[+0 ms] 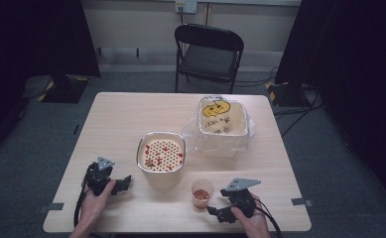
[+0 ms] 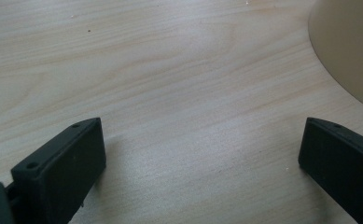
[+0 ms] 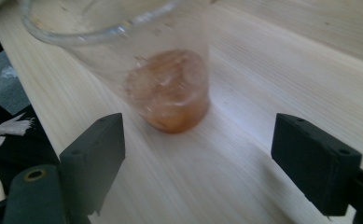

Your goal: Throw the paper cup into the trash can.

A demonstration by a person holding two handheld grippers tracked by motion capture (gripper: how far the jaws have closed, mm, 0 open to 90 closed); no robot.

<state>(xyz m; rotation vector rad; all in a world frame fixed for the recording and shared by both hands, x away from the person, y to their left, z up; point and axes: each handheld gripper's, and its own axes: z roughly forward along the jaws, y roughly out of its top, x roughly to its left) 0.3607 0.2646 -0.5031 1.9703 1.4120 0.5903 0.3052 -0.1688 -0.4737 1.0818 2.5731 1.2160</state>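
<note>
A small clear plastic cup (image 1: 202, 193) with a reddish-orange residue in its bottom stands upright near the table's front edge. In the right gripper view the cup (image 3: 167, 79) rises just beyond the jaws, which stand wide apart and do not touch it. My right gripper (image 1: 214, 212) lies low on the table just right of the cup, open. My left gripper (image 1: 127, 181) rests open on the table at the front left, near a pale round container (image 1: 161, 157) topped by a perforated insert with red bits. That container's wall (image 2: 352, 51) curves in at the upper right of the left gripper view.
A white bin (image 1: 223, 119) lined with a clear plastic bag stands at the back right of the wooden table (image 1: 121, 119). A black folding chair (image 1: 208, 52) stands behind the table. Bare wood lies between the left jaws (image 2: 188, 130).
</note>
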